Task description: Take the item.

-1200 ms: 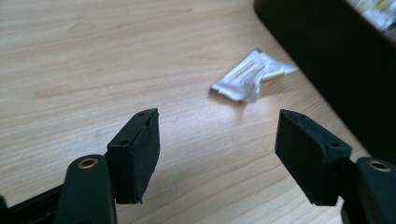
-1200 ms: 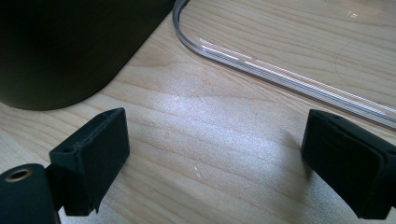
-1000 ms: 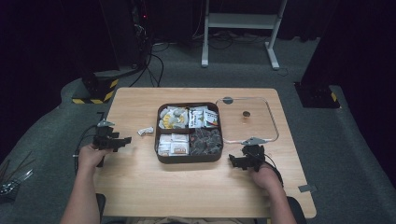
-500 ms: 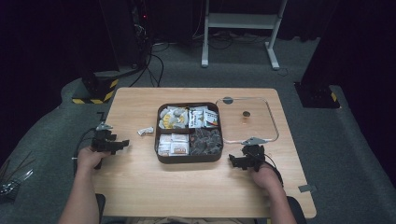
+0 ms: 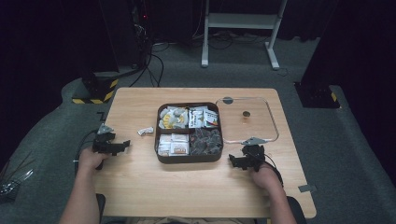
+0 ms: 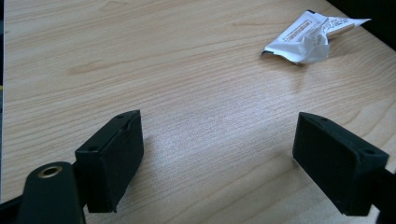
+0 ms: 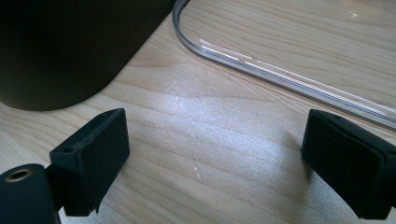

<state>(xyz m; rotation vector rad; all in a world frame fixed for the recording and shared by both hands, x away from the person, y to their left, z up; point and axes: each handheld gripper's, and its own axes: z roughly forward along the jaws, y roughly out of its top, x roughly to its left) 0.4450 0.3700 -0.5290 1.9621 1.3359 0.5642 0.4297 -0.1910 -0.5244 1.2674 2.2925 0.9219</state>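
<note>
Wooden table (image 5: 140, 182) held a brown four-part tray (image 5: 188, 157). A white packet (image 5: 145, 131) lay just left of it, ahead of the left gripper (image 6: 219, 163), jaws spread and empty. The right gripper (image 7: 215, 168), likewise spread, rested near a clear lid (image 5: 271, 122). Best approach: advance low, straddling the packet's middle before closing.
</note>
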